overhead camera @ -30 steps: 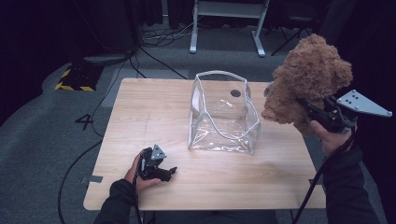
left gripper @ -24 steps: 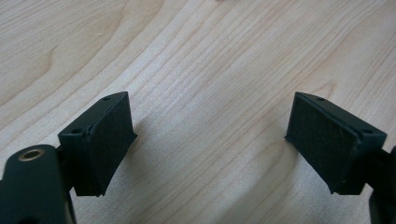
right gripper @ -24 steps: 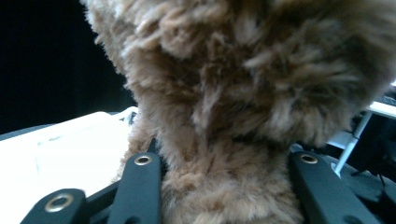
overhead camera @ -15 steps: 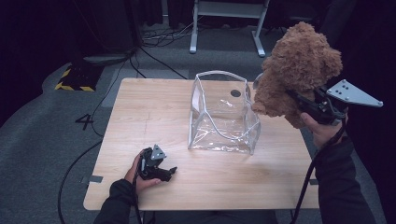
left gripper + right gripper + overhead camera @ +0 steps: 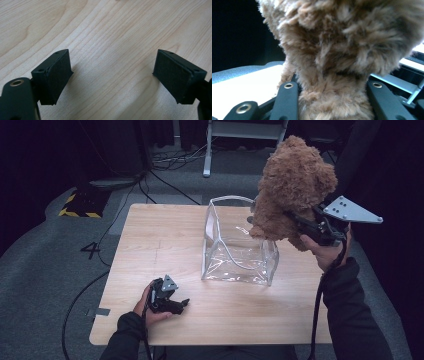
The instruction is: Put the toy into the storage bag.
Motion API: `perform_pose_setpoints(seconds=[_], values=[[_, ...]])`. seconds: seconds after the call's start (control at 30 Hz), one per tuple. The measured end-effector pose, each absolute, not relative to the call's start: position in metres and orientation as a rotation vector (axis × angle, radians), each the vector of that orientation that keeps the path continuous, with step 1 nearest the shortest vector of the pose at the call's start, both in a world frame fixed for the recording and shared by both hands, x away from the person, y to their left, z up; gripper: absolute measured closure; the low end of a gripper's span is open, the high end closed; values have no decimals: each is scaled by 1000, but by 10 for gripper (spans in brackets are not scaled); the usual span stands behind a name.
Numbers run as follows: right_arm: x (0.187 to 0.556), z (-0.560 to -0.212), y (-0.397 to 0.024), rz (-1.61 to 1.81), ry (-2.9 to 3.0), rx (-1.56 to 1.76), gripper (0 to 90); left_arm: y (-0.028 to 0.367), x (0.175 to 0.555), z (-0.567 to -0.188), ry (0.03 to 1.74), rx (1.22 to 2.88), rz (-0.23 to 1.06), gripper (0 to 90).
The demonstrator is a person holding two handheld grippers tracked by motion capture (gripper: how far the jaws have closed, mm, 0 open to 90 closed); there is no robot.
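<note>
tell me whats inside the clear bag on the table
Nothing shows inside the clear bag; the table shows through its walls. The plush bear held above it hides its far right corner.

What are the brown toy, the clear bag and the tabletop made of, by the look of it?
Brown toy: plush, long shaggy synthetic-looking fur; the fibres show close up in the right gripper view.
Clear bag: likely soft transparent vinyl, glossy; creases and glare show, with a paler trim along the edges.
Tabletop: pale wood or wood-look laminate, matte; grain lines are plain in the left gripper view.
</note>
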State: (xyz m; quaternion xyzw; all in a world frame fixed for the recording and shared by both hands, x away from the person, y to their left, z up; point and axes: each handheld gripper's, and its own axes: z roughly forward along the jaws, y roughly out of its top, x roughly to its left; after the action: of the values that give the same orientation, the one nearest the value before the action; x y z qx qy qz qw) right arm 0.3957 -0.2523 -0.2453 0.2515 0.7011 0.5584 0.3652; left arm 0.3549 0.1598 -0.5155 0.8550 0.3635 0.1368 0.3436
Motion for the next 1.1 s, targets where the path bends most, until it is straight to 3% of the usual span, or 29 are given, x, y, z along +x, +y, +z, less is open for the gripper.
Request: perform_pose_setpoints(seconds=[1.1], values=[[398, -255, -172, 1427, 1928, 563, 614, 160, 355, -516, 945, 2221, 356, 150]])
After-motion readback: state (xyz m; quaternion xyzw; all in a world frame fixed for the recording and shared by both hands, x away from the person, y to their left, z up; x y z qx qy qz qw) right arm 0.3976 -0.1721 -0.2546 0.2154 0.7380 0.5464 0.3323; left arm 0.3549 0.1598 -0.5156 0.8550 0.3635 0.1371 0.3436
